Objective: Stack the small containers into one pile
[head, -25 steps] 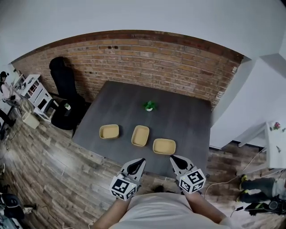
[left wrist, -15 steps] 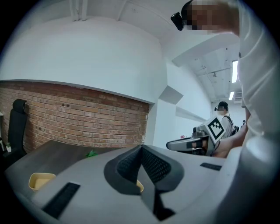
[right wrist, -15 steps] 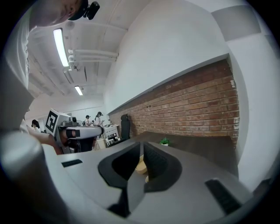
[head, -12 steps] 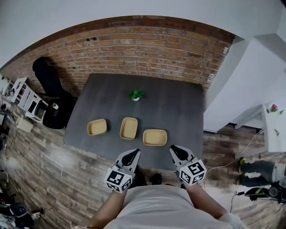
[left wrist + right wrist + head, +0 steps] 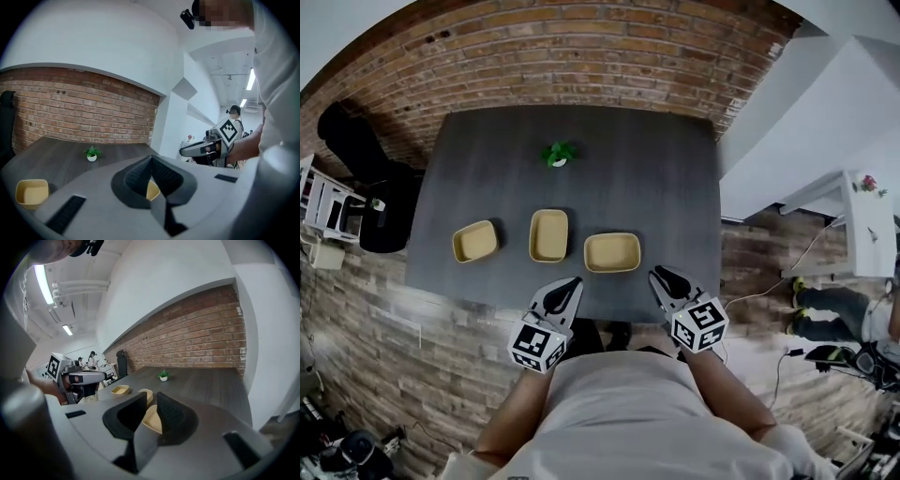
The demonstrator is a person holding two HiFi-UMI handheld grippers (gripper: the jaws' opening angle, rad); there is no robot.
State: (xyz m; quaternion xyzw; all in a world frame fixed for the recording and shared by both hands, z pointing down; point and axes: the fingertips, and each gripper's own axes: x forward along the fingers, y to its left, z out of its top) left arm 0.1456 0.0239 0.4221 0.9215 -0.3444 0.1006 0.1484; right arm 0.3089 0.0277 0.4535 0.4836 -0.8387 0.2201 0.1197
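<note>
Three shallow yellow containers lie in a row near the front edge of the dark table (image 5: 628, 178): a left one (image 5: 474, 241), a middle one (image 5: 548, 234) and a right one (image 5: 612, 252). They stand apart, none stacked. My left gripper (image 5: 572, 281) hovers at the table's front edge, just before the middle and right containers, its jaws shut and empty. My right gripper (image 5: 656, 274) hangs just right of the right container. Its jaws have just been opening and stand open with nothing between them; the right container (image 5: 152, 420) shows beyond the gap.
A small potted plant (image 5: 559, 154) stands at the table's back middle. A brick wall (image 5: 581, 56) runs behind the table, and a white counter (image 5: 853, 216) is to the right. A black chair (image 5: 356, 141) and white shelving (image 5: 323, 211) stand at the left.
Both grippers have sunk and moved forward to the table's front edge. The right jaws have parted. The containers have not moved.
</note>
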